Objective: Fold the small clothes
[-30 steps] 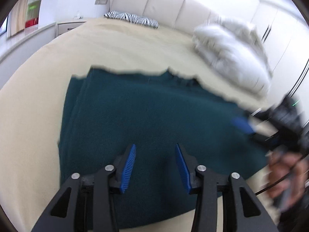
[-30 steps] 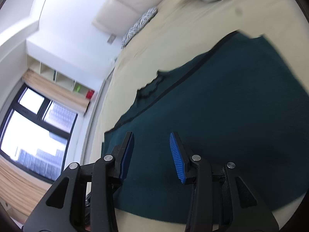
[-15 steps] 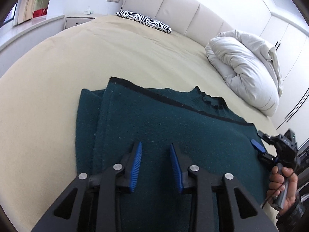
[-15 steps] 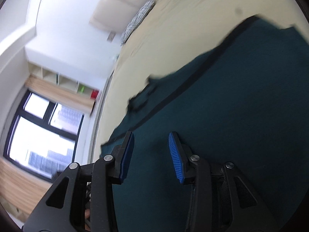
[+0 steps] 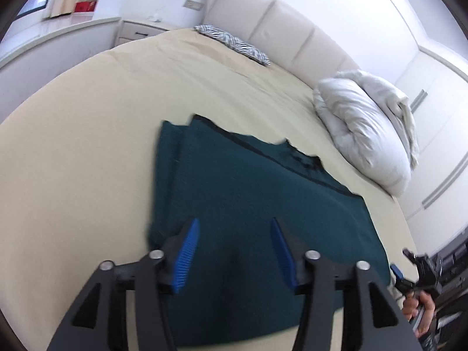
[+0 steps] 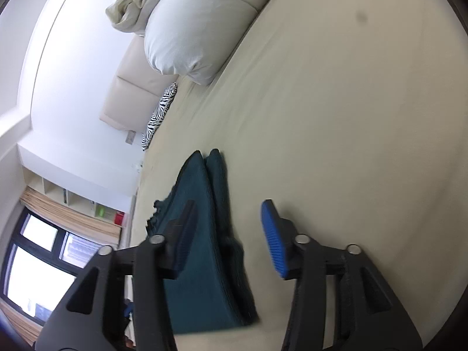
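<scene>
While the dark teal sweater (image 5: 257, 213) lies flat on the beige bed (image 5: 87, 134), folded with a narrower layer showing along its left side, the left gripper (image 5: 234, 251) hovers over the sweater's near left part, its blue-padded fingers (image 5: 187, 251) spread wide apart and holding nothing. Toward the bed's far edge the sweater's neckline points at the padded headboard (image 5: 280, 35), where a zebra-print pillow (image 5: 234, 44) rests. A bunched white duvet (image 5: 365, 134) sits along the bed's right edge, near the sweater's far right corner but apart from it. At the sweater's near right corner the right gripper (image 5: 409, 272) is small and dim in the left wrist view. From the right wrist view, the right gripper (image 6: 228, 239) is also spread open and empty; the sweater (image 6: 204, 234) runs past its left finger (image 6: 181, 239), while the blue pad of the other finger (image 6: 273, 239) stands over bare bedsheet (image 6: 351, 146). Motion blur hides whether either gripper touches the cloth.
</scene>
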`<state>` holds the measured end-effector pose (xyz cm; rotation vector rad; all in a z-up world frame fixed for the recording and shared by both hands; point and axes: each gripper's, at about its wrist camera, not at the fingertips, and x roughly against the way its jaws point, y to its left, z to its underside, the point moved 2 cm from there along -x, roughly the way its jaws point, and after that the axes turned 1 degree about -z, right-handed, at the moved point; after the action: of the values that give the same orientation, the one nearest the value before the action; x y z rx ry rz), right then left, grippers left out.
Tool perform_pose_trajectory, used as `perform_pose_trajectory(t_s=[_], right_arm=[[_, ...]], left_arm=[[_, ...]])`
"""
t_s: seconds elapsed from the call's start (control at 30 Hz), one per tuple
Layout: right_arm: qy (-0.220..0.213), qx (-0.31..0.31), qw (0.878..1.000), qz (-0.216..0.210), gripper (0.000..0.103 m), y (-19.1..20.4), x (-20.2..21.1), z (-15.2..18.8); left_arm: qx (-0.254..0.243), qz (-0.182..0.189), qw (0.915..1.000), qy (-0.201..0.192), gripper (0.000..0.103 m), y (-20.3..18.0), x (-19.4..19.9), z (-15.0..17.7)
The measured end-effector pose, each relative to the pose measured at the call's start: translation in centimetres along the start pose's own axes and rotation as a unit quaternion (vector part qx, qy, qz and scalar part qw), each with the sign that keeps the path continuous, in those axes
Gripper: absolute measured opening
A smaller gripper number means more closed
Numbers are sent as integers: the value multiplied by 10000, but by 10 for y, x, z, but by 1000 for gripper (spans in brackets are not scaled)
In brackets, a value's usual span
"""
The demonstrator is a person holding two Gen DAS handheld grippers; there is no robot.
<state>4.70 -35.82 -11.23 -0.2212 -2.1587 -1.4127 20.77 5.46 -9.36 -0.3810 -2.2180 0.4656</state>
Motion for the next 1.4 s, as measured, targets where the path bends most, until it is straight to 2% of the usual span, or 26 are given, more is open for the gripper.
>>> perform_pose_trajectory(t_s=[0.13,0.2,0.33,0.53,0.7,0.8,0.97,1.03,1.13,1.3,1.4], right_arm=[[316,120,9993,-174,62,15,4,3],[505,198,9983,-197,62,24,1,5],[1074,137,9938,234,62,22,-29,15],[1290,226,9913,84,62,25,-36,14],[1357,296,9902,138,62,29,-33,16],[1352,283,9902,182,62,29,-35,16],[1387,154,9901,135,62,29,-39,14],[1415,113,9898,100,62,28,-40,13],[1536,113,9880,90,62,30,-45,13],[1884,81,9821,28,61,34,-56,14],[1972,48,9803,28,55,34,-59,15]], left_arm=[[-301,261,9988,285,60,-33,-7,23],[-306,258,9983,417,60,-39,-14,30],[-230,245,9982,487,60,-41,-19,38],[-251,186,9984,472,59,-36,-23,45],[-421,78,9985,344,59,-38,-21,54],[-403,88,9985,352,59,-39,-18,51],[-573,122,9982,150,59,-51,-12,32],[-603,59,9979,233,60,-52,-20,27],[-537,-52,9969,570,59,-46,-44,25],[-464,21,9971,598,59,-39,-51,26],[-570,-33,9964,625,59,-40,-52,28]])
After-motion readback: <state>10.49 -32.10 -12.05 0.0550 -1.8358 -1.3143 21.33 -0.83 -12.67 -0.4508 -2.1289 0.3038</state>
